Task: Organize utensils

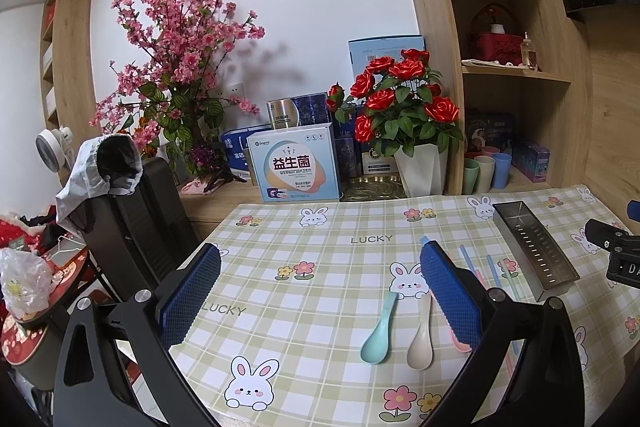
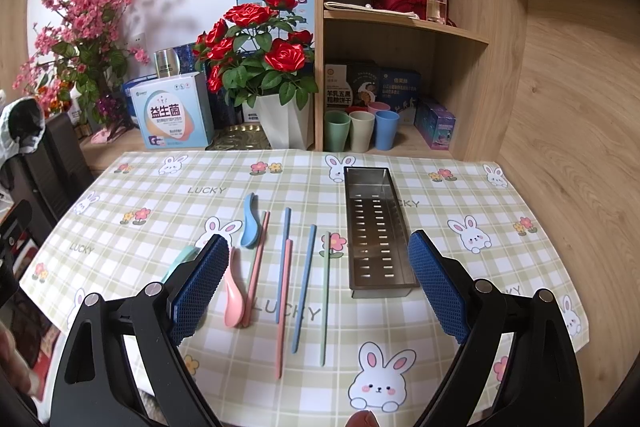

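Right wrist view is hiding most of the teal spoon [image 2: 182, 259] behind a pad [image 2: 200, 291]; the beige spoon [image 1: 421, 335] is showing only from the left. Both the left gripper [image 1: 320, 291] and right gripper [image 2: 320, 291] are hovering over the mat [image 2: 160, 227], jaws spread wide, holding nothing. Chopsticks [image 2: 304, 287] are lying mid-mat, just left of the steel tray [image 2: 376, 235] near the back edge.

In the right wrist view, the tray [image 2: 378, 231] lies right of centre on the mat [image 2: 160, 219]; chopsticks [image 2: 304, 279] lie left of it, spoons [image 2: 248, 223] further left.
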Tool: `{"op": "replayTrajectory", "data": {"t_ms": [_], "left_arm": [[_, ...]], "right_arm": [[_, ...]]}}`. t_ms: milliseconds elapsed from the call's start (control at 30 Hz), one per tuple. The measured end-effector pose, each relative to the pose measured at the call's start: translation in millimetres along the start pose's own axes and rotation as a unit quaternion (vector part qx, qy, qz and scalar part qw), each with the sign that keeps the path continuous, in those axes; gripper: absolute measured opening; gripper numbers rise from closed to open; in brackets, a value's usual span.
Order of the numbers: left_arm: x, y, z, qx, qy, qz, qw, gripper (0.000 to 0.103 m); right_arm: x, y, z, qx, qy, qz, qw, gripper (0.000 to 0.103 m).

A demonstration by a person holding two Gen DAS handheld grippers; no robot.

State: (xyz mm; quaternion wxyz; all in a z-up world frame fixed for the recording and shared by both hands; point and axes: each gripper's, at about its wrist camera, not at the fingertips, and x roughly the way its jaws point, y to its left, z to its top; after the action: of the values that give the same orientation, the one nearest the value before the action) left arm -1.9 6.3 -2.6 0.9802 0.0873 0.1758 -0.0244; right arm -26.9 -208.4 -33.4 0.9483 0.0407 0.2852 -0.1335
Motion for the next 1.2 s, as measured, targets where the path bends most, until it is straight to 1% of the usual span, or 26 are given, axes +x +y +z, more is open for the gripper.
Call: {"op": "replayTrajectory", "data": {"t_ms": [200, 433, 600, 700, 733, 767, 800, 833, 900, 933, 1000, 1067, 1133, 1200], "left_arm": [[1, -3, 2, -0.003, 0.006, -0.008, 1.0, 0.098], [17, 4, 2, -0.013, 0.036, -0.043, 0.9983, 0.098], [47, 20, -2, -0.024, 0.06, -0.056, 0.9964, 0.098], [68, 30, -8, -0.028, 0.072, -0.056, 0.9954, 0.098], [77, 31, -11, -0.027, 0.08, -0.054, 0.9949, 0.098], [84, 33, -13, -0.027, 0.088, -0.058, 0.9941, 0.098], [92, 33, -16, -0.029, 0.1, -0.065, 0.9925, 0.098], [98, 35, -19, -0.032, 0.109, -0.072, 0.9909, 0.097], [113, 34, -27, -0.037, 0.132, -0.088, 0.9866, 0.097], [119, 32, -31, -0.035, 0.141, -0.095, 0.9849, 0.095], [128, 25, -39, -0.025, 0.152, -0.108, 0.9821, 0.09], [140, 13, -49, -0.005, 0.172, -0.135, 0.9759, 0.083], [148, 6, -57, 0.007, 0.187, -0.153, 0.9704, 0.081], [159, -4, -66, 0.023, 0.202, -0.174, 0.9634, 0.077]], "right_arm": [[0, 1, -1, 0.003, 0.0, 0.003, 1.0, 0.088], [14, -10, -5, 0.024, 0.007, 0.028, 0.999, 0.088], [35, -14, -5, 0.02, 0.018, 0.023, 0.999, 0.088], [48, -18, -7, 0.021, 0.016, 0.009, 1.0, 0.088], [53, -19, -8, 0.02, 0.017, 0.009, 1.0, 0.088], [59, -19, -9, 0.019, 0.028, 0.019, 0.999, 0.088], [66, -20, -11, 0.019, 0.043, 0.023, 0.999, 0.088], [73, -20, -12, 0.018, 0.056, 0.015, 0.998, 0.088], [85, -20, -16, 0.015, 0.074, 0.008, 0.997, 0.088], [92, -21, -19, 0.015, 0.084, 0.011, 0.996, 0.088], [102, -21, -23, 0.016, 0.098, 0.012, 0.995, 0.088], [114, -20, -27, 0.016, 0.114, 0.021, 0.993, 0.088], [122, -18, -27, 0.014, 0.123, 0.033, 0.992, 0.088], [130, -15, -26, 0.012, 0.128, 0.04, 0.991, 0.088]]}}
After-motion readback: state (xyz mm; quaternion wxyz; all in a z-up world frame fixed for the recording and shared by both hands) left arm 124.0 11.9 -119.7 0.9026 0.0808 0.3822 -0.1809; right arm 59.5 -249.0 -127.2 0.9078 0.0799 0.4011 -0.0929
